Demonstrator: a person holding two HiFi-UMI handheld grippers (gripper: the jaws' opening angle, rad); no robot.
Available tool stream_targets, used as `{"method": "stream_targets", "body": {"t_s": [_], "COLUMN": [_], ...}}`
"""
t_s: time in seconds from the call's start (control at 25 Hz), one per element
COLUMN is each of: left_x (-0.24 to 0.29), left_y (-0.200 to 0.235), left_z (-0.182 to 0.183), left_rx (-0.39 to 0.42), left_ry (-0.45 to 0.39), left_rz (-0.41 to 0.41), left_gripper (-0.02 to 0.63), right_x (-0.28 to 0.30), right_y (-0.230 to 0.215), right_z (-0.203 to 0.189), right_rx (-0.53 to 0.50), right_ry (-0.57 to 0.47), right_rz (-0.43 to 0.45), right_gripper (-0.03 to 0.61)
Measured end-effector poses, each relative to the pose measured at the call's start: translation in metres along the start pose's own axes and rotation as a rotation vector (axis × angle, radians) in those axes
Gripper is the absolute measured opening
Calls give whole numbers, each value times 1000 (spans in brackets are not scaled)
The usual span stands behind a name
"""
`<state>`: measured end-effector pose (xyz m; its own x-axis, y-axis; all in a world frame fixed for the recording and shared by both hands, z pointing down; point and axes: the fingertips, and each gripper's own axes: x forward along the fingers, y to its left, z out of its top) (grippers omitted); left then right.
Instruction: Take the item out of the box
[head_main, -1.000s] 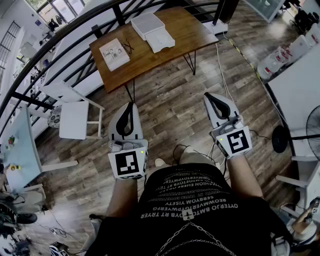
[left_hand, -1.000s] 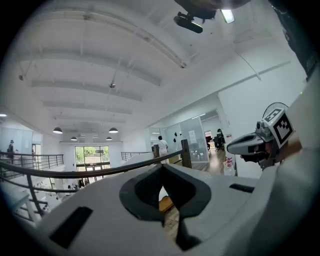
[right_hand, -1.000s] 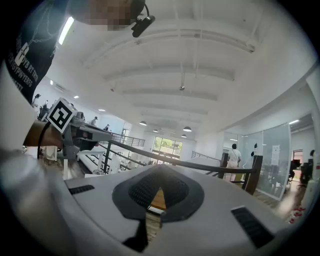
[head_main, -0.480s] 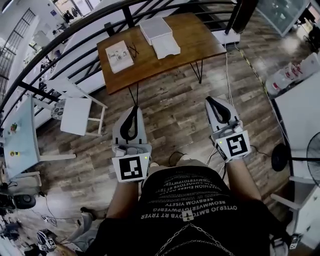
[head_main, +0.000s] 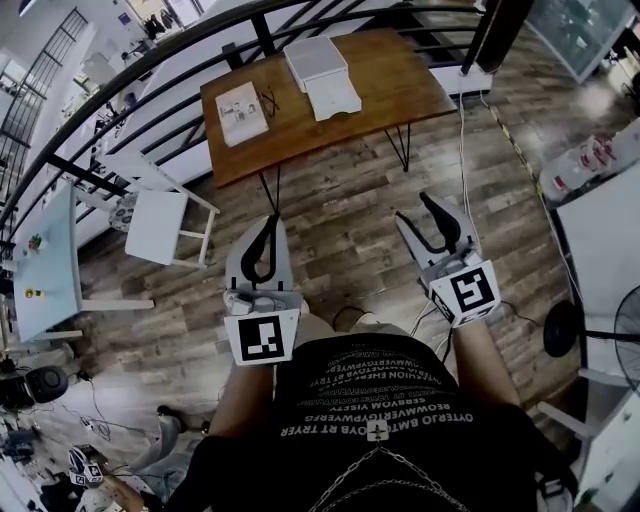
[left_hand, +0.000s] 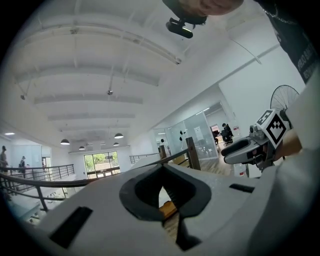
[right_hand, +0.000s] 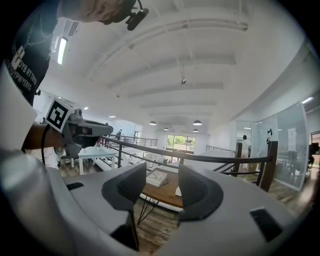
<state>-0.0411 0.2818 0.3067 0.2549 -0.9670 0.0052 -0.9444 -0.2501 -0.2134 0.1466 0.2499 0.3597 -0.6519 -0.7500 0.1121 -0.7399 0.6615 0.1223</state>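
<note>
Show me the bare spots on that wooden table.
Widest free patch: the wooden table's right end, between the white boxes and its right edge. A bare strip runs along the near edge. Crowded: the left half, booklet and small black object beside the boxes.

What lies inside the white box (head_main: 316, 58) on the wooden table (head_main: 390, 85) cannot be made out. Print on the booklet (head_main: 241, 112) at the table's left end is too small to read.
</note>
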Motion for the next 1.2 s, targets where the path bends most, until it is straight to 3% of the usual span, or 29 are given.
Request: {"method": "stream_targets", "body": {"t_s": [0.36,0.72,1.12,1.2], "left_x": [24,96,179,191], "left_y": [-1,14,59,69], "left_z": [-11,-13,-35,-36], "left_rx": [12,-12,-34,-4], "left_ry": [19,-7,5,-1], "left_rz": [-39,-113,-138,-138], "left_gripper": [6,5,6,6], "right_x": [22,74,155,170], "right_y": [-15,-37,-72,-76], "right_z": [-14,-19,-19,-16], "right_rx": [38,45,45,44], "right_ry": [17,57,88,95], "right_rz": [-18,-32,-41,-42], "right_gripper": [210,213,215,215]}}
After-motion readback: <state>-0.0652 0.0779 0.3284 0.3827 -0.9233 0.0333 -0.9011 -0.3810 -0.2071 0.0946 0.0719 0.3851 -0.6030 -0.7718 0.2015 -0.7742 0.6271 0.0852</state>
